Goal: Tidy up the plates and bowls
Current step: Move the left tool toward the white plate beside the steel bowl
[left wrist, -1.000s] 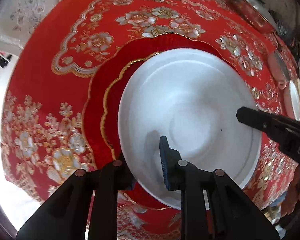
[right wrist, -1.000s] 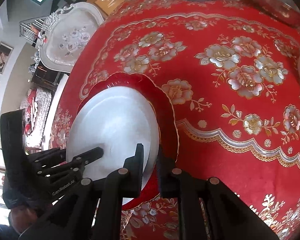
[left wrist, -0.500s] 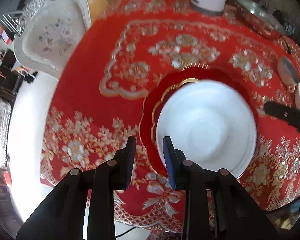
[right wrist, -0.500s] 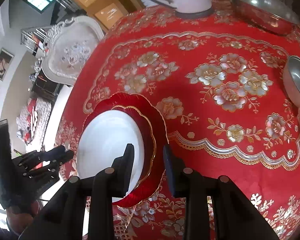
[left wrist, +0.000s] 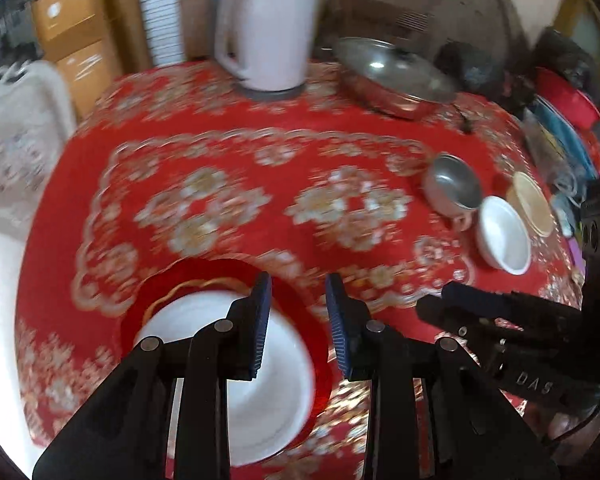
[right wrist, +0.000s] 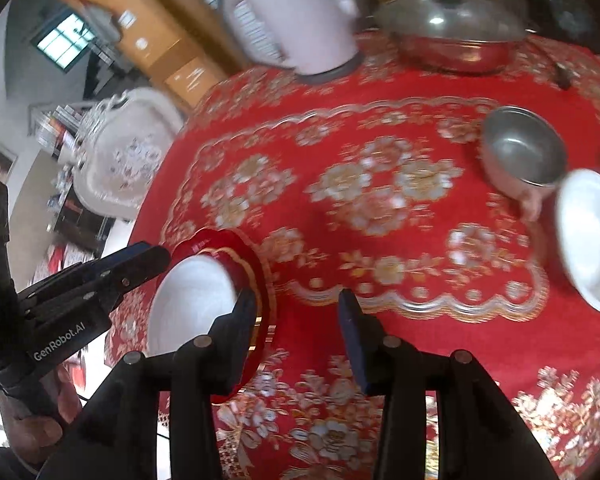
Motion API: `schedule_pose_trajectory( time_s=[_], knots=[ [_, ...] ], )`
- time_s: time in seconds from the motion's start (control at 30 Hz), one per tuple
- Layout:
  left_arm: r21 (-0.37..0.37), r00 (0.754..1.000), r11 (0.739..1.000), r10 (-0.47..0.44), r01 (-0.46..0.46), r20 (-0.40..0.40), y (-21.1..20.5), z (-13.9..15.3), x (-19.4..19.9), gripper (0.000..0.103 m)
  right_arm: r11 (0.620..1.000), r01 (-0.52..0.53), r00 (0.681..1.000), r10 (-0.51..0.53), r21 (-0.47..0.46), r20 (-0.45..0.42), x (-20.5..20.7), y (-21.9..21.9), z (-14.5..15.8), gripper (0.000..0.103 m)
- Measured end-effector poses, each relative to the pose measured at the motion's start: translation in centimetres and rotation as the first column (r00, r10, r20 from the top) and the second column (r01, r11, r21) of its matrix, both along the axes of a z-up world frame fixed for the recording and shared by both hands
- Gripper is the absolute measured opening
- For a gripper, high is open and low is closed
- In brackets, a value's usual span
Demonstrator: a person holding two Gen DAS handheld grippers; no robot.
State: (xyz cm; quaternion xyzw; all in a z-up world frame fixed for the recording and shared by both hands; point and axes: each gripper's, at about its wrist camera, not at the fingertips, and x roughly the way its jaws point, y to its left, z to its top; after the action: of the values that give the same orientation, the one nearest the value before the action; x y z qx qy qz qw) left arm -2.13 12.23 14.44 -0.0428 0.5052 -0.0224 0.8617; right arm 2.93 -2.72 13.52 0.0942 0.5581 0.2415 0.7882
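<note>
My left gripper (left wrist: pixel 298 324): jaws apart by a narrow gap, nothing between them; they opened a little earlier in the past second, and only tablecloth and plate rim show past the blue pads.
My right gripper (right wrist: pixel 296 338): jaws parted wider and just now opening further, empty; the red cloth shows through the gap.
White plate (left wrist: pixel 236 380): lies on the red plate, below and to the left of my left fingers, touched by neither tool.
Red plate (right wrist: pixel 256 280): scalloped, gold-lined; carries the white plate near the table's close edge.
Step in hand: as I judge it, the plate pair is set down and both tools are free for the bowls.
White bowl (left wrist: pixel 504 238): far right of the cloth, just beside the metal bowl (right wrist: pixel 522 152) and a tan dish (left wrist: pixel 532 206).
How to do it well: I would take one bowl by a single wall, one pad inside and one outside, jaws opened wider first, and approach from above so the neighbours are not nudged.
Caution: the bowls stand close together; a sideways entry could push one into the next.
Tablecloth (right wrist: pixel 380 200): red with gold flowers, covering the whole table.
Background: white kettle (left wrist: pixel 268 28) and lidded steel pan (left wrist: pixel 396 76) at the far edge, well apart from the work.
</note>
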Motion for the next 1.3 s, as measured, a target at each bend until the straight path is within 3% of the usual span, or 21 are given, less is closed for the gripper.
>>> schedule_pose_trajectory(
  time_s=[0.5, 1.0, 1.3],
  knots=[
    [0.040, 0.979, 0.979, -0.199, 0.201, -0.048, -11.5, -2.8, 6.1, 0.028, 0.964, 0.265, 0.964, -0.265, -0.012, 0.012, 0.3, -12.7, 0.5, 0.042],
    [0.100, 0.960, 0.956, -0.269, 0.276, -0.076, -18.6, -4.9, 8.5, 0.028, 0.906, 0.423, 0.906, -0.423, -0.022, -0.002, 0.1, -21.4, -0.2, 0.043],
    [0.039, 0.953, 0.959, -0.274, 0.281, -0.127, -20.2, -6.3, 9.8, 0.028, 0.878, 0.478, 0.878, -0.478, -0.037, -0.004, 0.4, -24.5, -0.7, 0.047]
  ],
)
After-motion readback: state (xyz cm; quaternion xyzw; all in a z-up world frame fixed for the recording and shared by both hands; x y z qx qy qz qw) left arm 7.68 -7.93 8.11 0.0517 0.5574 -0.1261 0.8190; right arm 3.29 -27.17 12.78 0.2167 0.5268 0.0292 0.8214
